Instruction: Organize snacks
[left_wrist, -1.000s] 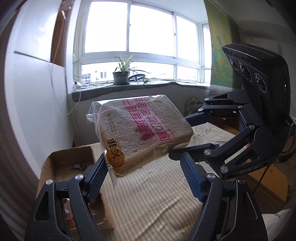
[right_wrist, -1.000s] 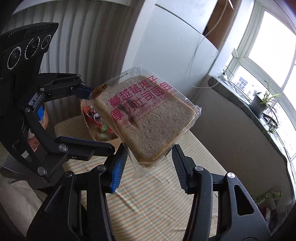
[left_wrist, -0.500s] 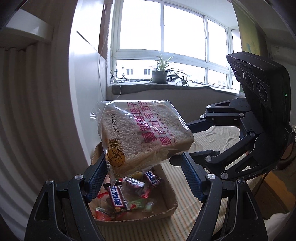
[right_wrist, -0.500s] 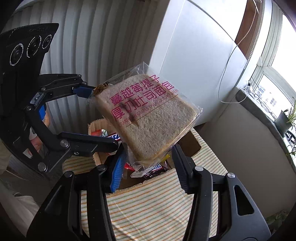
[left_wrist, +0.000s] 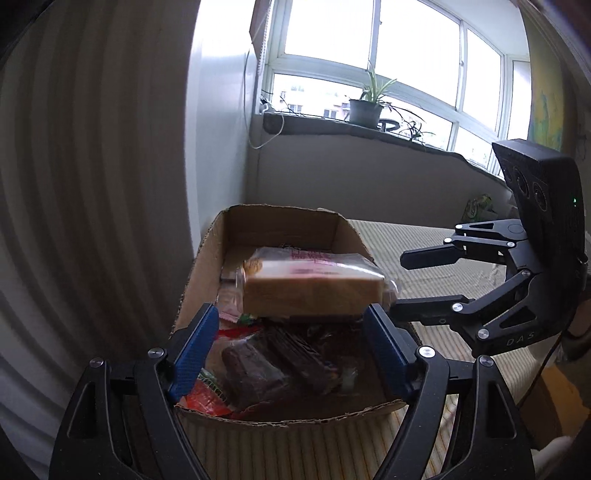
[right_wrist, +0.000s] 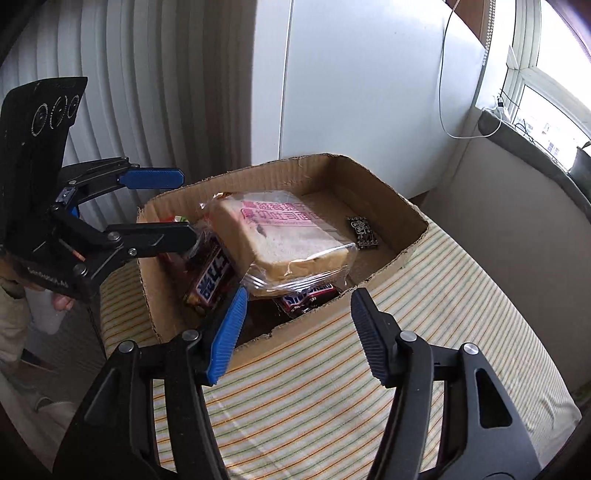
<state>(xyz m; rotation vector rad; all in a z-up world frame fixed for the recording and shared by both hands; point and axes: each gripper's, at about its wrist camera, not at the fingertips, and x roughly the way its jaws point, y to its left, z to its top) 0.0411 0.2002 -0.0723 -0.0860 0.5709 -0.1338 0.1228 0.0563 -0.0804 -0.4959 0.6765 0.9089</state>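
The bagged bread slice (right_wrist: 284, 240) now lies inside the cardboard box (right_wrist: 373, 173), resting tilted on the heap of candy bars (right_wrist: 212, 275) at the box's near end, with its plastic tail hanging toward the near wall. The far end of the box floor is mostly bare apart from one small dark packet (right_wrist: 364, 230) just beyond the bread.

Both pairs of tongs are apart and widening, and neither presses on anything. The left tongs (left_wrist: 291, 350) hover over the box's near-left corner, the bread just ahead of their blue pads. The right tongs (right_wrist: 299, 332) sit above the box's near wall, the bag's loose end just ahead of the gap between their pads and not pinched.

The step in hand looks like the release of the bread, and the thing to get right is a clean letting-go. Let both pairs finish spreading before either backs off, so no pad drags the thin plastic and tips the slice out over the low, torn near wall. Draw each pair up and away from the box along its own line, not sideways across the bread. The slice is soft and perched on uneven wrappers, so it may slide; if it settles badly, a light nudge toward the bare far end of the box would seat it flatter than pressing it down. The box stands on a striped cloth (right_wrist: 332, 387), whether on a bench or a bed I cannot tell, and could shift if bumped.
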